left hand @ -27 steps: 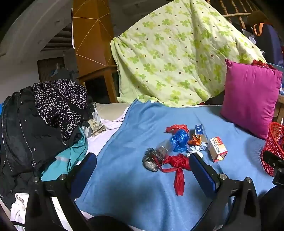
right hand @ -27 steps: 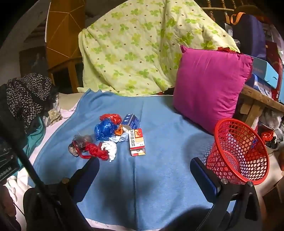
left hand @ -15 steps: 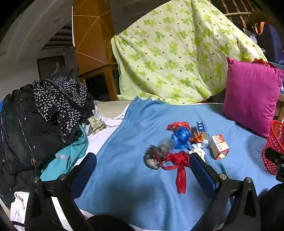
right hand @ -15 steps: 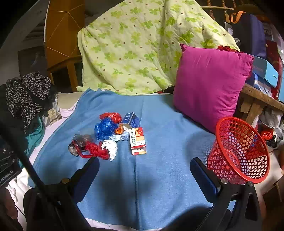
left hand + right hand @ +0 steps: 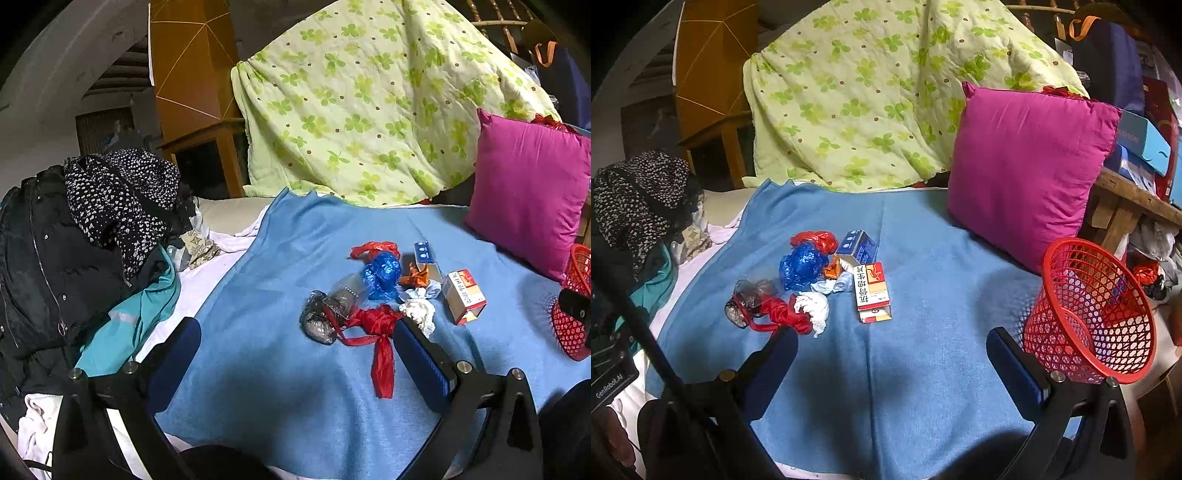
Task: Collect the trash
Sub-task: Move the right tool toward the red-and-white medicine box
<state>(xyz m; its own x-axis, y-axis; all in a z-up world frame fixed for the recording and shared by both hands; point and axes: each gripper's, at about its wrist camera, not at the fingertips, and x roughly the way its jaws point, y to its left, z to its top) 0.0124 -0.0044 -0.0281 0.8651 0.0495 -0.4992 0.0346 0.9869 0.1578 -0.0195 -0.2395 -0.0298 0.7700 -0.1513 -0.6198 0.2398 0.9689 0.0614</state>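
Nothing is collected: the trash pile [image 5: 812, 280] lies mid-blanket [image 5: 923, 369], and the red basket [image 5: 1093, 314] at its right edge looks empty. Left gripper [image 5: 295, 354] and right gripper [image 5: 892, 365] gape, holding nothing.

A lived-in bedroom of a home. A bed covered by a blue blanket [image 5: 923, 369] bears a magenta cushion [image 5: 1027, 170] and a heaped green clover-print quilt [image 5: 871, 96], with a pile of dark jackets and clothing [image 5: 74, 251] along one side and orange wooden furniture [image 5: 192, 74] behind. A wooden side surface [image 5: 1134, 195] crowded with boxes [image 5: 1145, 144], together with a red mesh basket [image 5: 1093, 314] and scattered wrappers and cartons [image 5: 827, 280] on the blanket, marks ordinary household clutter.
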